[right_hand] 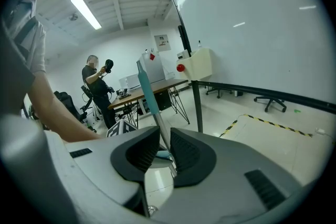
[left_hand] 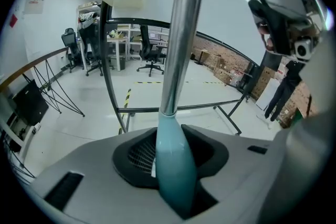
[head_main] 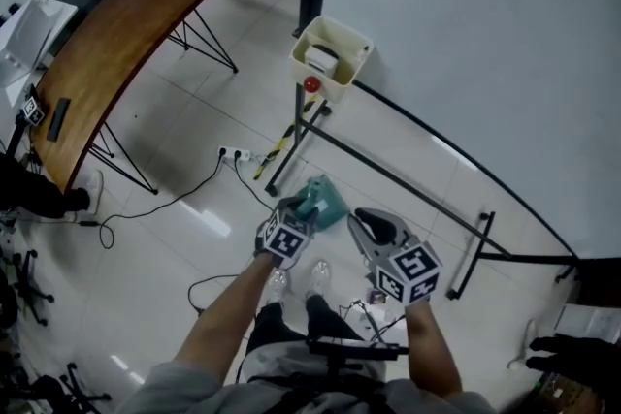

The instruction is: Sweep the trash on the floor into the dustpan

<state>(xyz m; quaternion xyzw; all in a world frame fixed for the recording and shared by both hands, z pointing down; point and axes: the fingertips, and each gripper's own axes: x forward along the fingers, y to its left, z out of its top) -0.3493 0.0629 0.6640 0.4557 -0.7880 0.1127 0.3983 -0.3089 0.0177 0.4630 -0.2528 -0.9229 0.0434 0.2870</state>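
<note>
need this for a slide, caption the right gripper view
right tool clamped on a thin teal-and-metal pole, cream box with a red button on a post beyond

Glossy pale floor (head_main: 165, 257), wood-look tabletop (head_main: 116, 44), shiny metal pole (left_hand: 184, 34), smooth teal plastic handle (left_hand: 176, 165)

Short grey sleeves (right_hand: 23, 39), dark trousers (head_main: 281, 327), white shoes (head_main: 318, 274). Left hand-held gripper (head_main: 299, 207) and right hand-held gripper (head_main: 371, 224): light-grey moulded shells, black ribbed jaw pads, black slots on top. White marker cubes (head_main: 408, 271) with black squares on each.
</note>
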